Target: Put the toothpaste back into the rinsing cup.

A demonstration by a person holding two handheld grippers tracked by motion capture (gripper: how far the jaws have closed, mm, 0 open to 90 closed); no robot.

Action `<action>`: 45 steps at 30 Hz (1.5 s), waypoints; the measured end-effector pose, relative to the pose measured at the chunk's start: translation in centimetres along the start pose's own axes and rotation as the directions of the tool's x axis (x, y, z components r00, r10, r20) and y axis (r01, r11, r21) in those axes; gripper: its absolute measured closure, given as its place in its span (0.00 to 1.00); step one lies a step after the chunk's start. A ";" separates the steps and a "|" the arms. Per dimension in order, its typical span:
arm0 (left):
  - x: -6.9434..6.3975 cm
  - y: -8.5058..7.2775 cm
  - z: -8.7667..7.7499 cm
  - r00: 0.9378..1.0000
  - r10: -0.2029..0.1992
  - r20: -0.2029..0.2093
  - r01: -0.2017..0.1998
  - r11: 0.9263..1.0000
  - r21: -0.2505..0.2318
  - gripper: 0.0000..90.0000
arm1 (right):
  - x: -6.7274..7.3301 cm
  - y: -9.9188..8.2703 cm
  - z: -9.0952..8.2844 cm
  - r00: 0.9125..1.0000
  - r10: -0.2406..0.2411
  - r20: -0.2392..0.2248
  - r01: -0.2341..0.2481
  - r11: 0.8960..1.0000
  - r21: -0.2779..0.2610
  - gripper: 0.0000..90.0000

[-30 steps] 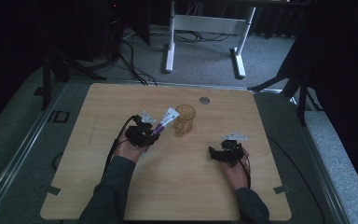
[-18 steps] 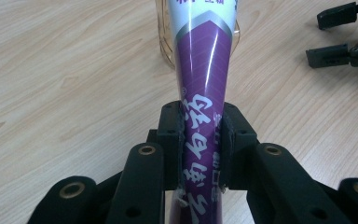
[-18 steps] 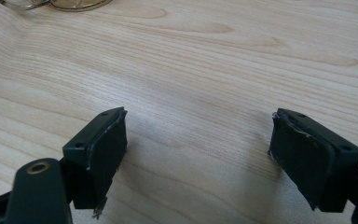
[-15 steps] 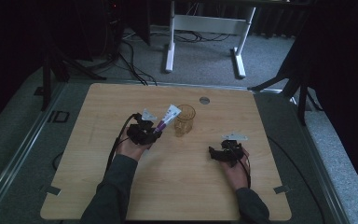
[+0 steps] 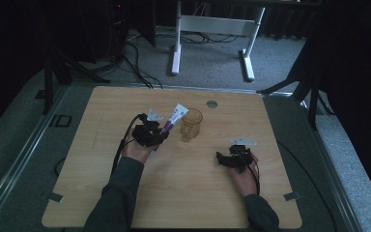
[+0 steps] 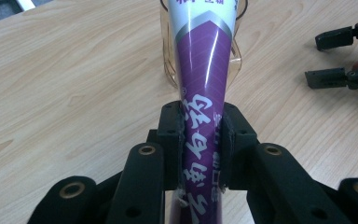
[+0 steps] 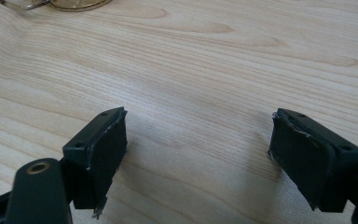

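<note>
My left claw (image 6: 200, 154) pinches the tube (image 6: 204, 88) low, so its top tilts toward the cup (image 5: 192, 123); my right claw (image 7: 198, 158) rests spread on the counter (image 7: 205, 56).

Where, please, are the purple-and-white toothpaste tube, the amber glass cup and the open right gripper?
Purple-and-white toothpaste tube (image 6: 204, 93), left gripper view, purple middle of its body.
Amber glass cup (image 5: 192, 125), high view, its side wall.
Right gripper (image 7: 198, 154), right gripper view, midway between its open fingertips.

- left gripper (image 5: 160, 131) clamped on a purple-and-white tube (image 5: 173, 119), tip right by the amber glass mug (image 5: 192, 124)
- right gripper (image 5: 223, 158) low over the wooden table (image 5: 92, 164), jaws apart
</note>
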State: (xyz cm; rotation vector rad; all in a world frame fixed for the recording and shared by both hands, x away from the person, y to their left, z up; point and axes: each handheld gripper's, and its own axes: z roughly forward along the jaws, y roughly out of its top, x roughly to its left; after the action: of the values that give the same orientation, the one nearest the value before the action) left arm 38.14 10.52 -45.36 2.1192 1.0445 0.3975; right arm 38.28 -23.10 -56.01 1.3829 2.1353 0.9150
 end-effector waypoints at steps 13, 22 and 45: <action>-0.3 1.0 0.1 0.999 0.028 -0.023 -0.028 0.999 -0.018 0.82 | 0.0 0.0 0.0 1.000 0.001 0.000 -0.001 1.000 -0.001 0.21; -0.1 1.7 -0.1 0.999 0.028 -0.033 -0.029 0.999 -0.034 0.81 | 0.0 0.0 0.0 1.000 0.000 0.000 0.000 1.000 0.000 0.21; 0.7 2.6 0.0 0.999 0.008 -0.044 -0.012 0.995 -0.096 0.81 | 0.0 0.0 0.0 1.000 0.001 0.000 -0.001 1.000 0.001 0.21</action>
State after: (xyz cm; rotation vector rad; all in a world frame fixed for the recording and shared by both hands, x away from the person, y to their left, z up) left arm 39.98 10.00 -43.54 2.0393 1.0198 0.4914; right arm 38.28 -23.09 -56.01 1.3838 2.1355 0.9148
